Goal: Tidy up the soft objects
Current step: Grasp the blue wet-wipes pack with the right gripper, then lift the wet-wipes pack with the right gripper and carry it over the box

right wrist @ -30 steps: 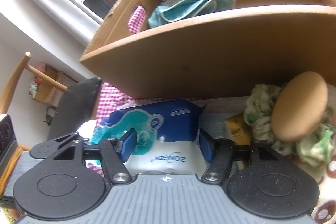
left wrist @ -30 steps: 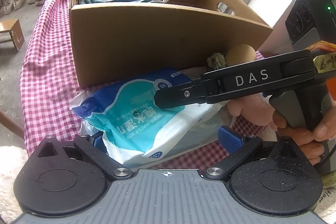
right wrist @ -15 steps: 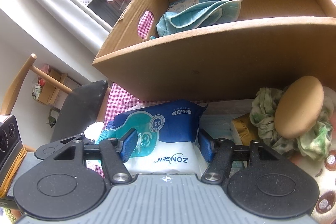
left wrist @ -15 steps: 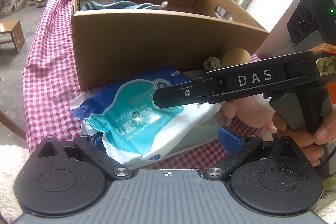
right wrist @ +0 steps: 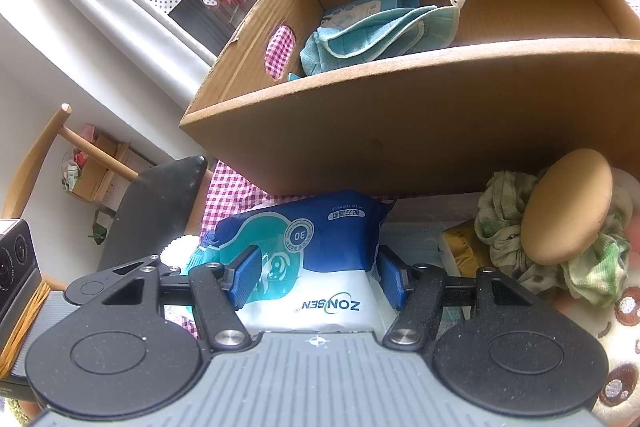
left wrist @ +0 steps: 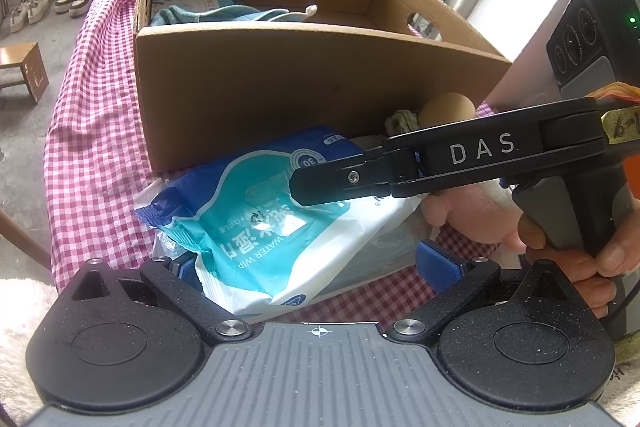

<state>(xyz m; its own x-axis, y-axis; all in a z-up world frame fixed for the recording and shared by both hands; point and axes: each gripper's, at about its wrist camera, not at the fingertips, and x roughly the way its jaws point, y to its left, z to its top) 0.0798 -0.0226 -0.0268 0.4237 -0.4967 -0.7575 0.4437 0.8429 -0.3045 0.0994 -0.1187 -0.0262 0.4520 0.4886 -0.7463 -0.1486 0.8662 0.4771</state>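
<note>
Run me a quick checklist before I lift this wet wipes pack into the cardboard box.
1. Right tool on the wet wipes pack: ok, both blue pads press its sides.
2. Left tool on the pack: not ok, the pack lies between its pads, but the right pad stands clear.
3. Room in the cardboard box: ok, bare floor beside the teal cloth.
4. Path over the near wall: cannot tell; the pack lies at its foot, so it needs a lift first.
5. Neighbours clear: ok, the green scrunchie and the tan round object lie apart from the pack.
</note>
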